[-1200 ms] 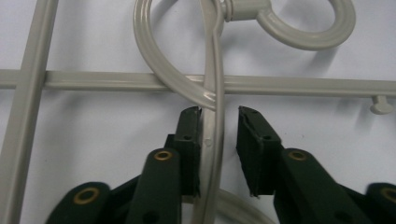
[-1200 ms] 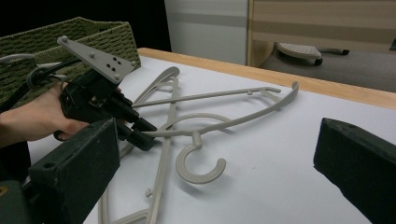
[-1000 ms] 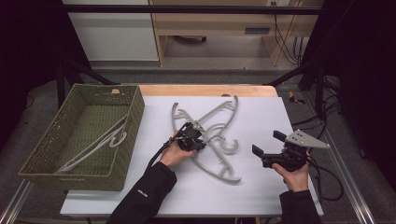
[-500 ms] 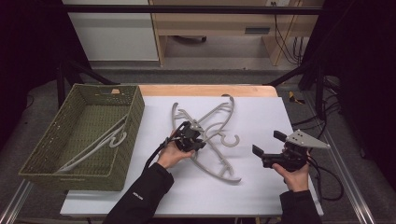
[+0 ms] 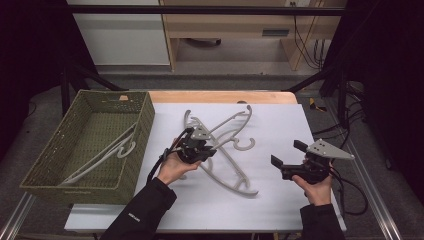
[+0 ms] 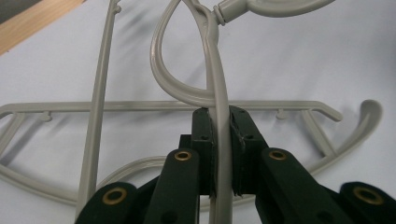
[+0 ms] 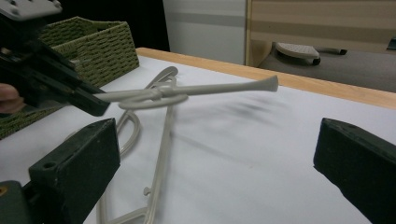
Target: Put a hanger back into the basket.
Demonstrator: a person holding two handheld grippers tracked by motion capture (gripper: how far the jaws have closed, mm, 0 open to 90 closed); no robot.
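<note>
far left, on the table (image 5: pixel 280 200): a green woven basket (image 5: pixel 131 165), one grey hanger (image 5: pixel 102 161) lying slantwise inside, hook toward the right wall. just right of the basket, near the table's middle: left hand (image 5: pixel 174 167) wrapped round the left gripper (image 5: pixel 202 147), pointing right, jaws pressed tight on the thin bar of a grey held hanger (image 5: pixel 227 124). in the left gripper view, black pads (image 6: pixel 205 135) clamped on either side of that bar (image 6: pixel 218 116), the bar running straight up between them to a loop and the hook's collar at the top. in the right gripper view, the same hanger (image 7: pixel 196 89) lifted clear of the white sheet, stretching level to the right from the left gripper (image 7: pixel 93 105), its shadow blurred below. under and beside it, flat on the sheet: a second hanger (image 5: pixel 227 172) crossing diagonally from the middle toward the near right, hooked end near the table's front; seen from the left gripper's camera as a long flat frame (image 6: pixel 116 106) with small notches lying behind the pinched bar. further right, well apart from the hangers: right gripper (image 5: pixel 285 155) in the right hand (image 5: pixel 312 187), pointing left toward them, jaws spread wide with nothing between; grey three-cornered plate on top, cable trailing off the right edge. in the right gripper view, two black jaws standing far apart at the lower corners, bare white sheet between, basket (image 7: pixel 93 42) at the far left, wooden table edge (image 7: pixel 327 88) beyond.
</note>
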